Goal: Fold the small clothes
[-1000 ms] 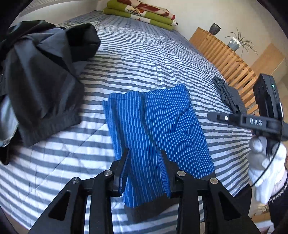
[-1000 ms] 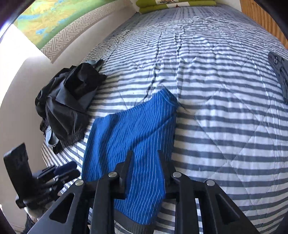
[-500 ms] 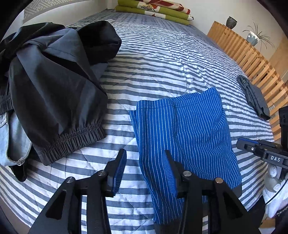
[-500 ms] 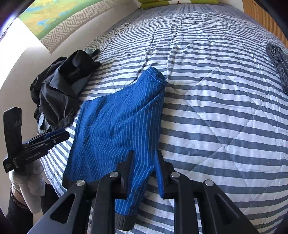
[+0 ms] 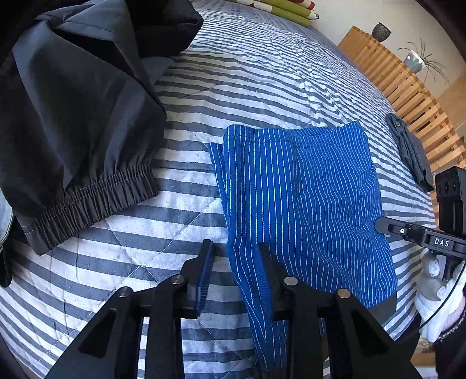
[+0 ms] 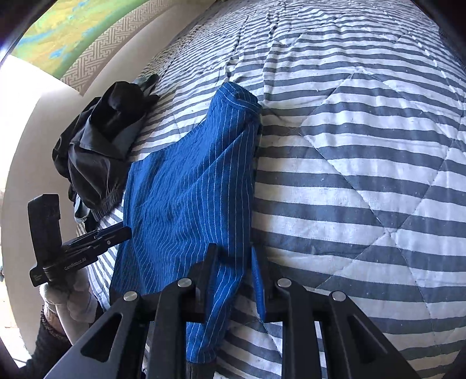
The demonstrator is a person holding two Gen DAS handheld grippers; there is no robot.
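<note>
A: While the blue striped shorts (image 5: 303, 201) lie spread on the bed (image 5: 262, 75), where does each tool sit?

B: The left tool (image 5: 236, 262) is at the near left edge of the shorts. Its jaws stand apart: the right finger has the cloth's edge lying against it, while the left finger is over the striped quilt. It grips nothing.

A: And the right tool (image 6: 233, 262)?

B: At the near right edge of the same shorts. Its jaws are parted too, with a strip of blue cloth running down between them. I cannot tell whether the pads touch the fabric; there is a gap showing beside the right finger.

A: How do the shorts lie?

B: Roughly flat, the far right corner bunched up a little, the dark waistband at the near edge of the bed.

A: Anything else on the bed?

B: A heap of dark clothes (image 5: 72, 102) to the left, apart from the shorts, and a grey folded garment (image 5: 407, 151) at the right by a wooden slatted frame (image 5: 407, 84). Green cushions (image 5: 291, 8) lie at the far end.
</note>
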